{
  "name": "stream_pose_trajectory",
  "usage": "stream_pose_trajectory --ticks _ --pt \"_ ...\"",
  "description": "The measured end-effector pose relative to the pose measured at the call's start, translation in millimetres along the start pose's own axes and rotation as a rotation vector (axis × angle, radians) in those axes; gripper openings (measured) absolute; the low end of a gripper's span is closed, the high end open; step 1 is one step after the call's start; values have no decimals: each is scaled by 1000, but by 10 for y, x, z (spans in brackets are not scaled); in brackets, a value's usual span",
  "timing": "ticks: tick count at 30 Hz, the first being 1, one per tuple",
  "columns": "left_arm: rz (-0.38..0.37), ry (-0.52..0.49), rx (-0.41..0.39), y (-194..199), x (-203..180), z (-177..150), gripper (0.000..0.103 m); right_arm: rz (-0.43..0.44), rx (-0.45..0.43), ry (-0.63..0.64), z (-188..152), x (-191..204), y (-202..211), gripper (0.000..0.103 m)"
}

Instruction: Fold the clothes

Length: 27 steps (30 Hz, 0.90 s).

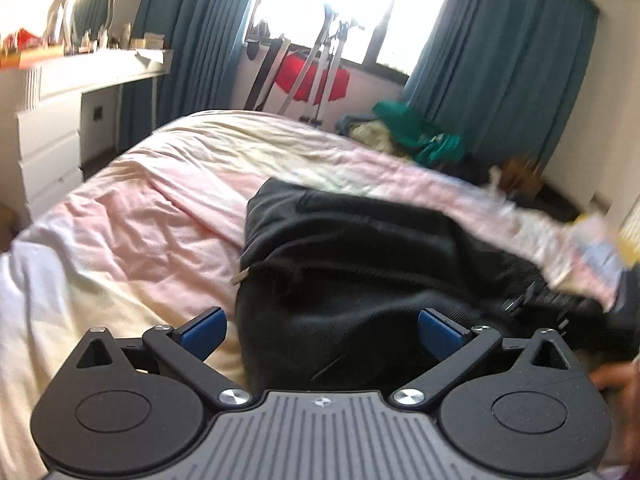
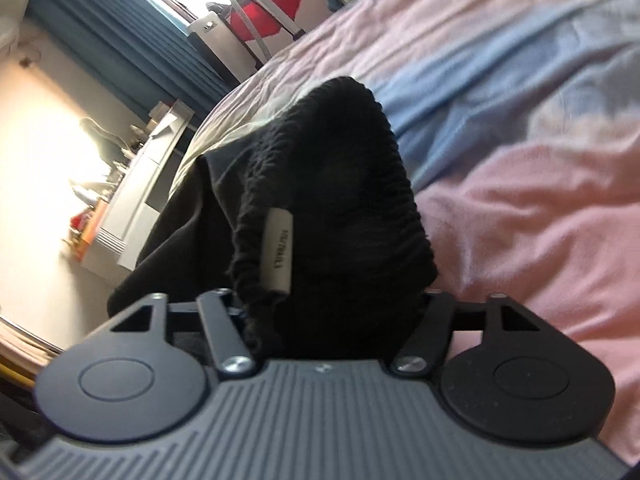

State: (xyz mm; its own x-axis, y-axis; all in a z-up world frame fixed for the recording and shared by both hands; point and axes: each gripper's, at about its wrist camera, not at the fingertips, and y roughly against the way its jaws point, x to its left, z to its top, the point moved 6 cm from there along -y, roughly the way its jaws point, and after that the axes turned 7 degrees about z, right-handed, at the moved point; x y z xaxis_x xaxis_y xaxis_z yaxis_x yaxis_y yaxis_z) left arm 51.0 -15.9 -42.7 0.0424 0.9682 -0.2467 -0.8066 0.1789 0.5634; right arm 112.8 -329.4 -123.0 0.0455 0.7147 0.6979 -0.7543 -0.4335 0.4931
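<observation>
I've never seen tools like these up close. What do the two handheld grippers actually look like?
The left gripper and the right gripper match: a ribbed grey body with a small round mark, two black round discs, black link bars and silver screws. The left one's finger pads are blue; the right one's are hidden.

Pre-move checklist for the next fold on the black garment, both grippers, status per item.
1. Left gripper open, blue pads clear of cloth: ok.
2. Black garment lying on the bed cover, inside the edge: ok.
3. Right gripper has the ribbed waistband between its jaws: ok.
4. Right pads actually pressing on the cloth: cannot tell, cloth hides them.
5. Garment flat for folding: not ok, bunched and lifted at the waistband.
6. White label free of the jaws: ok.
</observation>
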Motion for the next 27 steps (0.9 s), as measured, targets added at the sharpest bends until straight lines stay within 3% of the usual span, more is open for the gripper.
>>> stream_pose_trajectory --ticks 4,9,13,17,22,27 --pt "-56 157 25 -85 222 129 103 -10 -17 26 6 83 36 60" --pt "-75 406 187 -571 615 104 103 -9 -22 22 20 68 11 60" --pt "-199 573 293 -883 724 -7 103 -7 -25 27 -8 36 52 60" --pt "-242 547 333 -974 650 -50 103 -5 -34 37 -21 75 73 60" --pt "-214 475 323 -952 557 -37 98 -3 -58 94 -42 222 157 59" --pt "-181 429 275 -864 537 -14 81 7 -80 125 -72 333 233 57"
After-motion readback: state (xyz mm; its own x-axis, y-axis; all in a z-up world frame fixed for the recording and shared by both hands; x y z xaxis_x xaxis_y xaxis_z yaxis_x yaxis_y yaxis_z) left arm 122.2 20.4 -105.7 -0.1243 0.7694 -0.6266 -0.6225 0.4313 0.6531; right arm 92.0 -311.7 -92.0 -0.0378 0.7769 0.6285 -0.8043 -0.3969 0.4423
